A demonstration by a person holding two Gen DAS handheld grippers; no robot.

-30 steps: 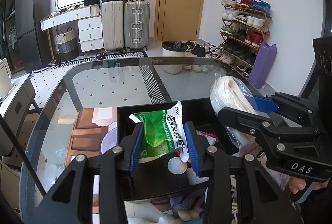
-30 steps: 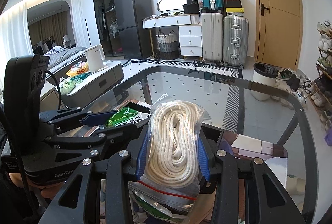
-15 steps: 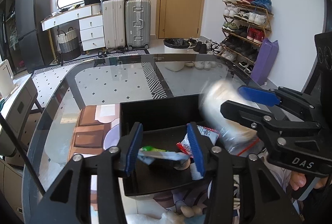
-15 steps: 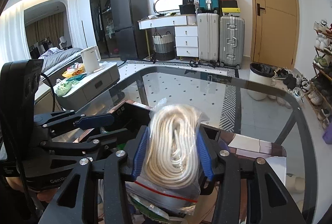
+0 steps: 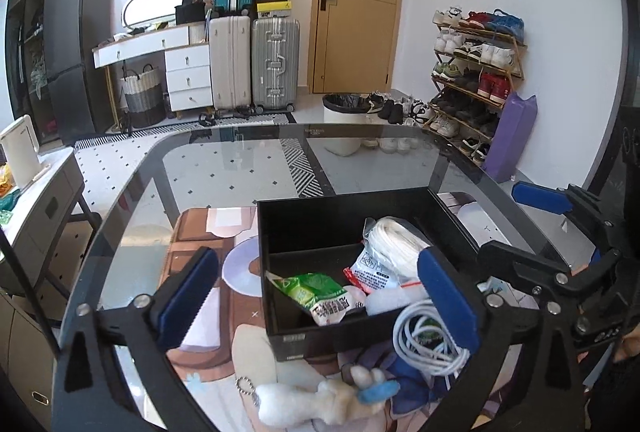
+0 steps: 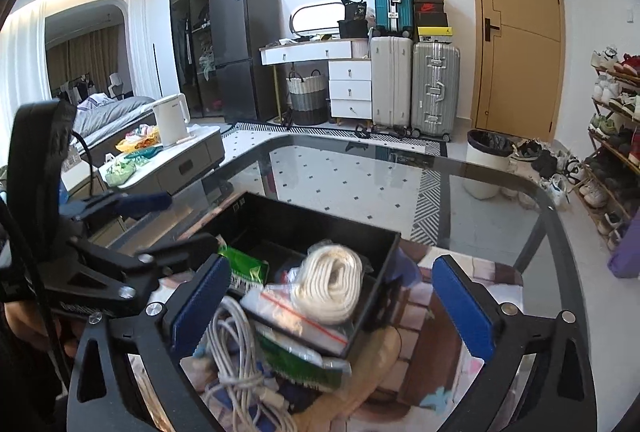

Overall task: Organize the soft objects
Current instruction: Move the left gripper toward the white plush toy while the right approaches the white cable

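A black open box [image 5: 344,210] [image 6: 256,216] stands on the glass table. In it lie a green snack packet [image 5: 310,286] [image 6: 244,266] and a clear bag of coiled white rope [image 5: 394,242] [image 6: 328,286]. My left gripper [image 5: 316,294] is open and empty, hovering over the box's near left side. My right gripper [image 6: 330,298] is open and empty above the box's near edge. A coil of white cable [image 5: 426,338] [image 6: 236,348] and a white plush keychain [image 5: 320,398] lie in front of the box.
A printed mat [image 5: 208,232] lies under the box on the glass table [image 5: 240,160]. A green-printed pouch [image 6: 304,356] rests by the box's near side. Suitcases, a shoe rack and a door stand beyond the table's far edge.
Both grippers opened. The left let go of the green packet and the right let go of the rope bag; both now lie in the box. Both grippers pulled back slightly.
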